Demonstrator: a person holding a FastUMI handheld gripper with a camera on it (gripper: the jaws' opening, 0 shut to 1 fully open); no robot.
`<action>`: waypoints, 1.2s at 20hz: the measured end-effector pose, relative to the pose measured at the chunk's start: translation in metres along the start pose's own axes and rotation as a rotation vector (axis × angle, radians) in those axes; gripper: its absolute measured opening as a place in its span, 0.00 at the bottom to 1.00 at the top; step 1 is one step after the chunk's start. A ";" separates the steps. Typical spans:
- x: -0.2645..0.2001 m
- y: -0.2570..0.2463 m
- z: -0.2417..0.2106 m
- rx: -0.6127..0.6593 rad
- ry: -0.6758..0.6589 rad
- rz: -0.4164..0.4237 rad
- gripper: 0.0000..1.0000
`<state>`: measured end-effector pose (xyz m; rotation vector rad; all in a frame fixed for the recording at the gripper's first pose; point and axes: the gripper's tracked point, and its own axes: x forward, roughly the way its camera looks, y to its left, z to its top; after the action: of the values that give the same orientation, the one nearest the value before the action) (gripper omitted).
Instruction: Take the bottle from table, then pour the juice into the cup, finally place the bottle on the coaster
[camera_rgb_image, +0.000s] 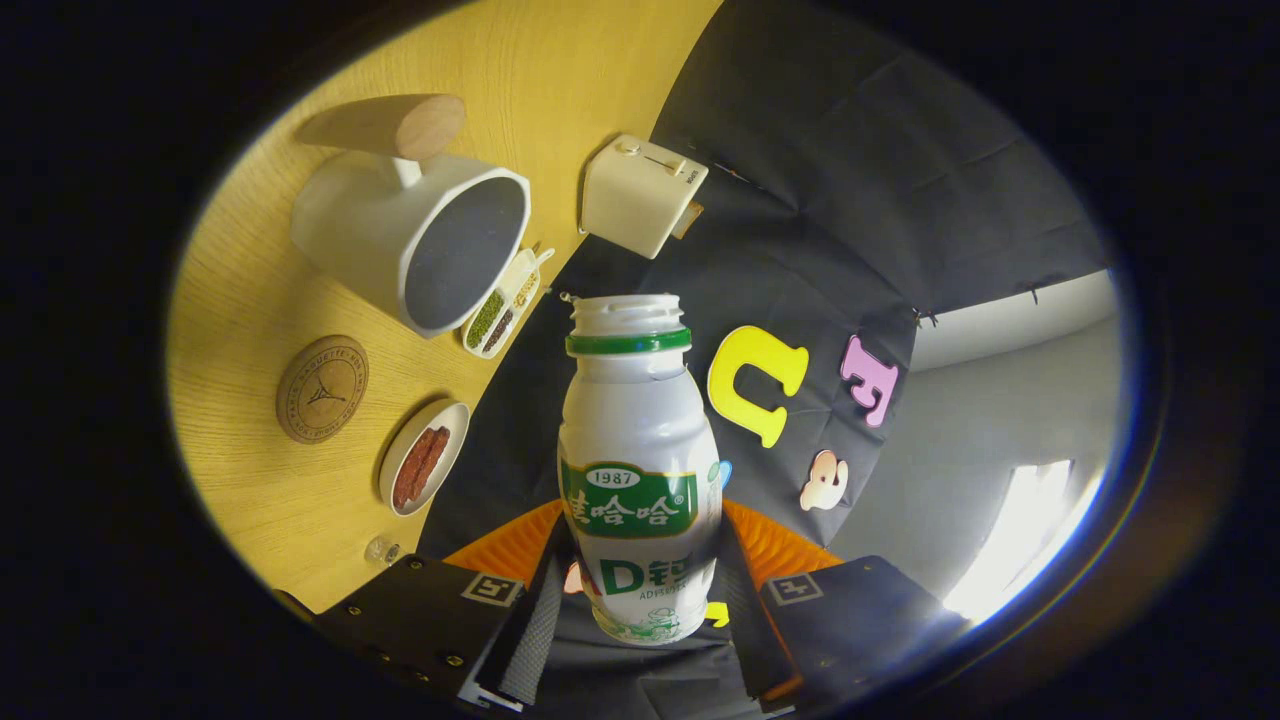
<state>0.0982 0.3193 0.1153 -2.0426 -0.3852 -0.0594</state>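
Note:
A white plastic bottle (637, 470) with a green neck ring and green label sits between my fingers, and my gripper (640, 590) is shut on its lower body. Its mouth is uncapped and points away from me. The whole view is rolled, so the wooden table (260, 300) stands to the left of the bottle. A white cup (415, 235) with a dark inside and a wooden handle rests on the table, beyond and left of the bottle's mouth. A round wooden coaster (322, 388) lies on the table, nearer to me than the cup.
A small white dish (423, 457) with reddish strips lies by the coaster. A narrow tray (503, 305) of green and dark bits sits beside the cup. A cream boxy device (640, 195) stands at the table's far edge. A tiny glass piece (381, 550) lies near my left finger.

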 end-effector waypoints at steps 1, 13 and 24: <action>0.000 -0.001 0.000 -0.006 -0.002 -0.003 0.74; -0.002 -0.009 0.005 -0.099 -0.024 -0.047 0.73; -0.003 0.002 0.001 -0.098 -0.019 -0.054 0.73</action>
<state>0.0959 0.3184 0.1129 -2.1310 -0.4579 -0.0933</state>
